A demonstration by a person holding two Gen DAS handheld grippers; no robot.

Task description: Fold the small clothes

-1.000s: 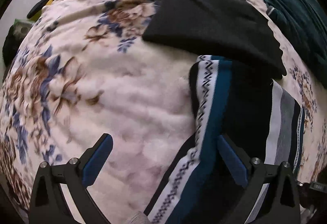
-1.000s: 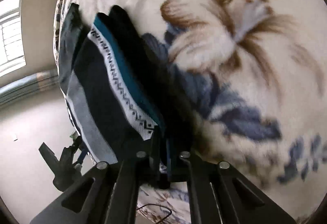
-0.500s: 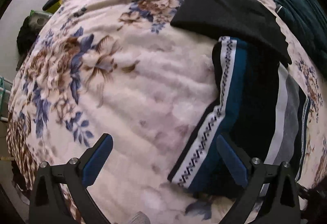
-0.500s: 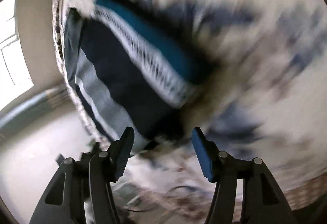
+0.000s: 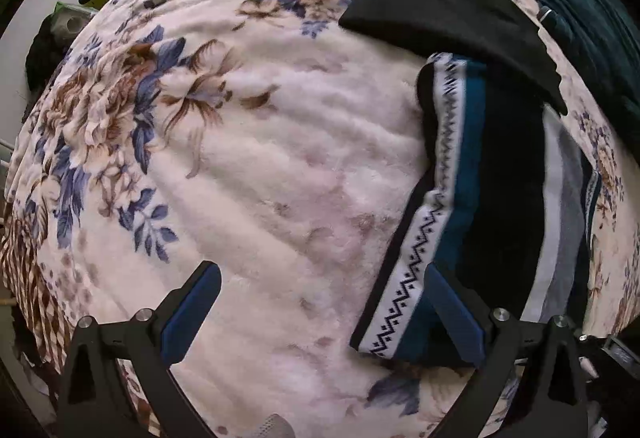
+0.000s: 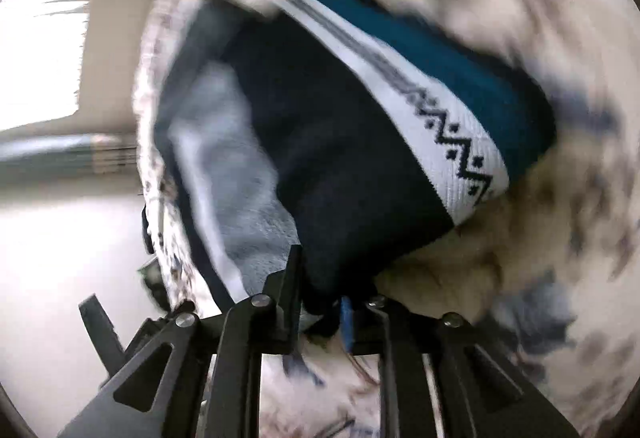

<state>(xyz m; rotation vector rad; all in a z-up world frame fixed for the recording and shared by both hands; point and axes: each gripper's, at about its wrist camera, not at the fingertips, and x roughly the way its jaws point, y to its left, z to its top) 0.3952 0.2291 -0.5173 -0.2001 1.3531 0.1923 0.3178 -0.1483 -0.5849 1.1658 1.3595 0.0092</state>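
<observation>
A folded striped garment, black with teal, white zigzag and grey bands, lies on the floral blanket at the right of the left wrist view. My left gripper is open and empty, its right finger at the garment's near edge. In the blurred right wrist view my right gripper is shut on the near dark edge of the same garment.
A folded black garment lies on the blanket beyond the striped one. A dark teal cloth is heaped at the far right. The bed's edge and the floor lie left of the right gripper.
The right gripper, open half a second ago, has closed on the striped garment's near edge. The left gripper stays open and has shifted slightly closer to the garment.
</observation>
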